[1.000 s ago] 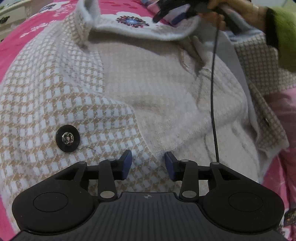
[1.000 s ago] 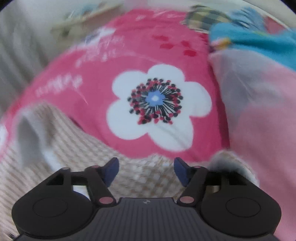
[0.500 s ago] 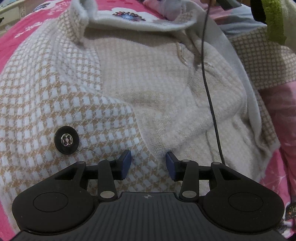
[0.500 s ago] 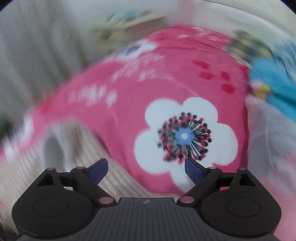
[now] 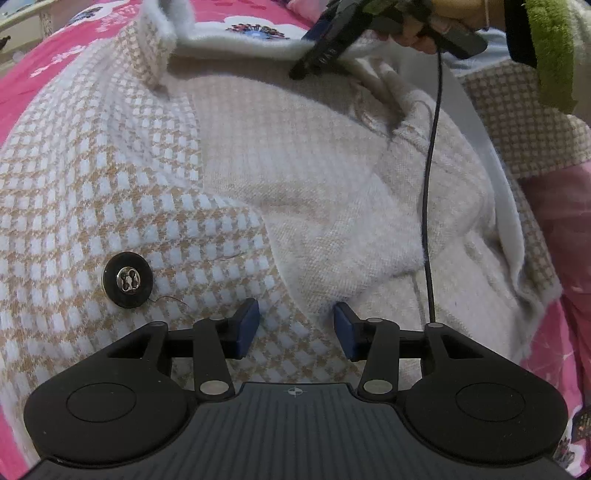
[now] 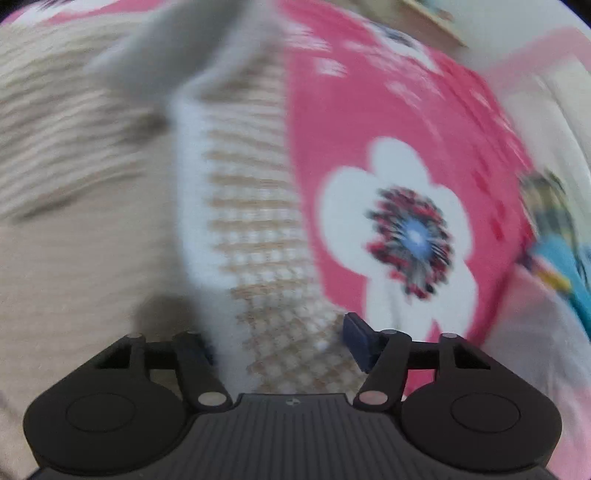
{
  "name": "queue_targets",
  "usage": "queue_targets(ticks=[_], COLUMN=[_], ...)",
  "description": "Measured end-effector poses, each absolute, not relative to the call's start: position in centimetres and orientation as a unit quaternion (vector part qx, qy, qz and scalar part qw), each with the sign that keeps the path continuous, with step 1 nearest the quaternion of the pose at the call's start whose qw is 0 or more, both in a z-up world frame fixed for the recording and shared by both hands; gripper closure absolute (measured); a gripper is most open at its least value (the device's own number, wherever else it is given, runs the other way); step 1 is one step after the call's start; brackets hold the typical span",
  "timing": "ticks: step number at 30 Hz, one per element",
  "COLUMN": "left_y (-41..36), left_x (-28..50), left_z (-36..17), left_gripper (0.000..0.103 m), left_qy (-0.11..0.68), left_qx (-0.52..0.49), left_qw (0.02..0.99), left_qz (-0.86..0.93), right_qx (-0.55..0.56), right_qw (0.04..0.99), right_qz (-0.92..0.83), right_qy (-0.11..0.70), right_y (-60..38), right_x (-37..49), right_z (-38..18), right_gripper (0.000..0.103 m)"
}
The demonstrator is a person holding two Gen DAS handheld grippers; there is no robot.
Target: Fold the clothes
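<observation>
A beige-and-white checked knit jacket with a black button lies spread on the bed, its plain beige inside showing. My left gripper hovers low over the front panel's edge. Its jaws are easing apart, and the blue pads press on nothing. My right gripper, held by a hand in a green sleeve, is down at the collar edge at the far end. In the blurred right wrist view the right gripper straddles the checked collar band. Its jaws are closing and its left pad is hidden behind the fabric.
A pink bedspread with white flowers lies under the jacket. A black cable hangs across the jacket's right half. Blue and checked clothes are piled at the right. Pale furniture stands beyond the bed.
The right gripper rolled, swung from over the flowered bedspread down onto the jacket's collar edge, spread its jaws wide, then narrowed them. The left gripper stayed in place.
</observation>
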State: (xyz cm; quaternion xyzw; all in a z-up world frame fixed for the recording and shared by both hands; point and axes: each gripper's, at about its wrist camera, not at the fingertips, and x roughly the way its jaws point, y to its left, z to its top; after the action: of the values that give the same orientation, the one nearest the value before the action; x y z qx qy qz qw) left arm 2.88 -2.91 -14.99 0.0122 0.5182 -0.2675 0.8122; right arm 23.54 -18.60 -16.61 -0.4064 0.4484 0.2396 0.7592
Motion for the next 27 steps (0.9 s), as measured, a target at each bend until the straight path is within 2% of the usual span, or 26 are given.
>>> queue_targets(ticks=[1, 2, 3, 6, 11, 15, 18, 19, 20, 22, 23, 24, 25, 27], left_y=[-2.8, -2.9, -3.0, -3.4, -4.4, -4.9, -5.3, -5.4, -5.5, -5.6, -5.7, -5.8, -6.0, -6.5], left_x=[2.8, 2.9, 3.0, 3.4, 4.3, 4.8, 4.9, 4.9, 4.8, 4.8, 4.7, 4.7, 4.7, 4.7], left_z=[-14.9, -14.9, -15.0, -15.3, -15.9, -16.2, -16.5, -16.6, -16.7, -16.7, -16.7, -16.7, -16.7, -16.8], left_gripper=[0.058, 0.058, 0.058, 0.058, 0.058, 0.058, 0.058, 0.058, 0.058, 0.057, 0.056, 0.055, 0.055, 0.054], left_qy=[0.517, 0.516, 0.516, 0.517, 0.516, 0.513, 0.509, 0.507, 0.506, 0.504, 0.502, 0.501, 0.501, 0.500], left_qx=[0.014, 0.014, 0.013, 0.010, 0.017, 0.023, 0.033, 0.036, 0.038, 0.040, 0.041, 0.042, 0.042, 0.043], left_qw=[0.813, 0.813, 0.814, 0.814, 0.814, 0.816, 0.818, 0.819, 0.820, 0.822, 0.823, 0.824, 0.824, 0.824], left_qz=[-0.268, -0.268, -0.267, -0.266, -0.266, -0.265, -0.264, -0.264, -0.264, -0.262, -0.262, -0.262, -0.262, -0.261], right_qx=[-0.405, -0.417, -0.437, -0.456, -0.439, -0.438, -0.443, -0.448, -0.452, -0.453, -0.453, -0.453, -0.451, -0.444], right_qw=[0.763, 0.765, 0.771, 0.805, 0.844, 0.848, 0.843, 0.838, 0.835, 0.833, 0.831, 0.830, 0.831, 0.831], right_qz=[0.234, 0.224, 0.205, 0.146, 0.086, 0.066, 0.051, 0.046, 0.043, 0.042, 0.042, 0.042, 0.047, 0.070], right_qy=[0.446, 0.436, 0.415, 0.350, 0.295, 0.292, 0.301, 0.307, 0.312, 0.317, 0.319, 0.321, 0.324, 0.329], right_y=[-18.6, -18.5, -18.2, -18.0, -18.0, -17.9, -17.8, -17.8, -17.9, -18.0, -18.0, -18.1, -18.2, -18.9], right_x=[23.6, 23.6, 23.4, 24.0, 26.9, 29.1, 30.0, 30.0, 29.9, 29.2, 28.8, 28.5, 28.0, 26.8], right_z=[-16.6, -16.7, -16.7, -15.5, -13.6, -15.3, -17.4, -18.4, -19.1, -19.0, -19.0, -18.9, -18.6, -17.0], right_gripper=[0.055, 0.078, 0.088, 0.096, 0.097, 0.097, 0.096, 0.089, 0.078, 0.070, 0.062, 0.053, 0.038, 0.034])
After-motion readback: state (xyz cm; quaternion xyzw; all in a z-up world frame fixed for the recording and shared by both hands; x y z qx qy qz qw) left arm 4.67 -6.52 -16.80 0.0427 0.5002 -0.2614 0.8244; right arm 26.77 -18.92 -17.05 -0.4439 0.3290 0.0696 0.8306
